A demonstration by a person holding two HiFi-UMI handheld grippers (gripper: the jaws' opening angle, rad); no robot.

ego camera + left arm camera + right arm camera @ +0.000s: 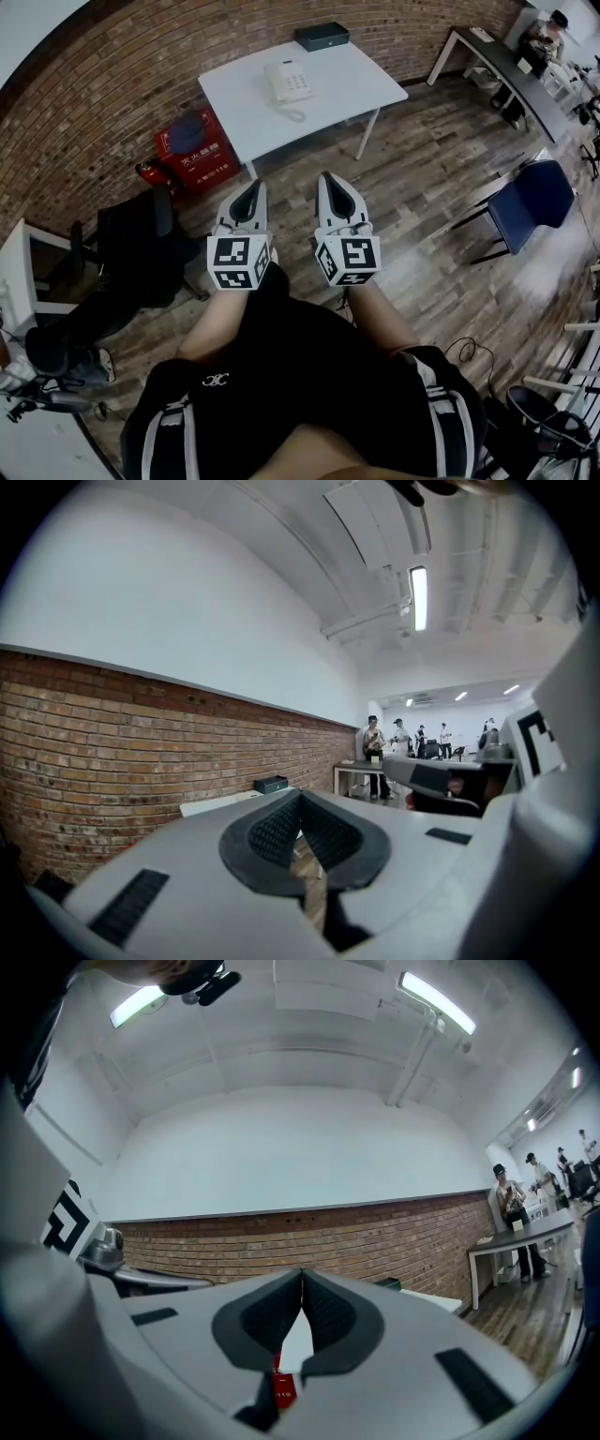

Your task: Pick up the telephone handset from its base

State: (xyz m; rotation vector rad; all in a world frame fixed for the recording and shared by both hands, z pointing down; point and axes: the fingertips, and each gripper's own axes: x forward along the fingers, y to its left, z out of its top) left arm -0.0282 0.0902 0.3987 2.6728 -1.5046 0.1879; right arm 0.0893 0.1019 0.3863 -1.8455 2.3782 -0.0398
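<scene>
The white telephone handset [277, 82] lies on its white phone base [294, 82], on the left side of it. The phone sits near the middle of a white counter [356, 89] that stands by a red brick wall [131, 75]. A curly white cord [296, 114] pokes out at the front of the phone. A dark flat box [322, 36] sits at the far edge of the counter, apart from the phone. The left gripper [251, 185] and the right gripper [328, 178] are held side by side above the brown wood floor [422, 178]. They are well apart from the counter, and both point toward it. The left gripper's fingers [274, 832] are clenched together at the tips with nothing in them. The right gripper's fingers [265, 1316] are clenched too, and they hold nothing. A red box [197, 150] sits on the floor by the left end of the counter. A blue chair [532, 199] stands off to the right.
</scene>
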